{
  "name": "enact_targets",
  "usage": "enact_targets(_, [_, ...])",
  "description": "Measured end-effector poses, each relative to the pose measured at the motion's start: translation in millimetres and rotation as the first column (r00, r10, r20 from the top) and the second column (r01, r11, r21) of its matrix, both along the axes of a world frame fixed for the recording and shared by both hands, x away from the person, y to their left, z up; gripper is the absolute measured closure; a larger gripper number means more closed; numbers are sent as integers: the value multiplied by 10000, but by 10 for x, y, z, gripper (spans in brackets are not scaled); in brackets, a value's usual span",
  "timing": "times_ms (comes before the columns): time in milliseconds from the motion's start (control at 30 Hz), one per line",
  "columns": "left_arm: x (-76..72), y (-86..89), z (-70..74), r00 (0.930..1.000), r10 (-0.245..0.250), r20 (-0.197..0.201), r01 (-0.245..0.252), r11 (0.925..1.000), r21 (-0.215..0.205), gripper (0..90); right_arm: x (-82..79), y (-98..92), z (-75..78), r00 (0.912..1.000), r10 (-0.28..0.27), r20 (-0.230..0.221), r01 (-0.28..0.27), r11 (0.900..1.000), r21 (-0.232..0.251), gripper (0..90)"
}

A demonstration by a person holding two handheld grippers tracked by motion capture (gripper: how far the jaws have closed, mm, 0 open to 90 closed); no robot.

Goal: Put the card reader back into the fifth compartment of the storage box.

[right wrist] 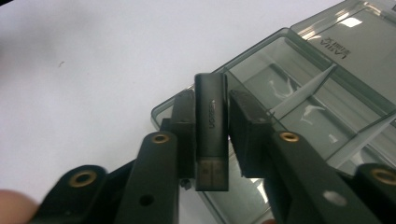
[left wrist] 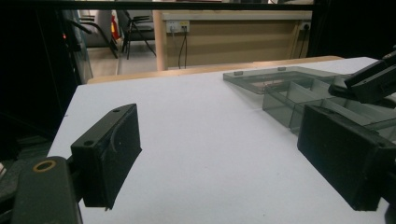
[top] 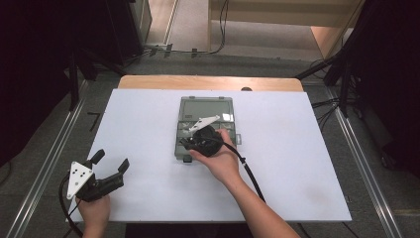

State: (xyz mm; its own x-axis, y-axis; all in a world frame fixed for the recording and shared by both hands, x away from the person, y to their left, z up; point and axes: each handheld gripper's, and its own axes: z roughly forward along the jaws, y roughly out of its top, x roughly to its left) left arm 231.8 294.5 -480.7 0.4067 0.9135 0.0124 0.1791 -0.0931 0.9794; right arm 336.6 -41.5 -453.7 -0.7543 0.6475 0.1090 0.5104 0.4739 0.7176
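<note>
The right gripper (right wrist: pixel 211 135) has a black USB stick (right wrist: pixel 211 125) standing between its two black jaws. The stick's left side lies against the left pad, while a thin slit of light separates its right side from the right pad, so the jaws stand slightly spread around it rather than pinching it. The stick's long axis runs along the jaws. Its metal plug end points back toward the gripper's body, and its plain black end reaches just past the jaw tips, away from the hand. Directly beyond and below the jaw tips lies a smoky transparent organiser box (right wrist: pixel 322 93) on the white table (right wrist: pixel 93 70). Thin dividers split the box into compartments, and those that can be seen hold nothing but reflections. Its hinged lid lies flat farther out, with lettering too skewed to read. In the high view, the right gripper (top: pixel 190 141) hovers over the near compartments of the box (top: pixel 205 106), held by the person's right hand (top: pixel 223 161). Well apart from it, toward the table's near left corner, the left gripper (top: pixel 110 161) rests in the left hand (top: pixel 94 210) with its jaws spread wide and nothing between them.
</note>
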Motion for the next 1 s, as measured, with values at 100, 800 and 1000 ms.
enact_targets(100, [0, 1, 0, 10000, -3, 1, 3, 10000, -8, 135, 15, -21, 3, 9999, -143, 46, 142, 9995, 285, 398])
enact_targets(800, [0, -6, 0, 10000, -19, -24, 20, 10000, 74, 135, -220, -443, 82, 9952, 533, 817, -637, 9895, 1300, 0])
enact_targets(1000, [2, -8, -1, 10000, -18, -23, 18, 10000, 70, 135, -278, -575, 96, 9946, 464, 929, -589, 9889, 1367, 0])
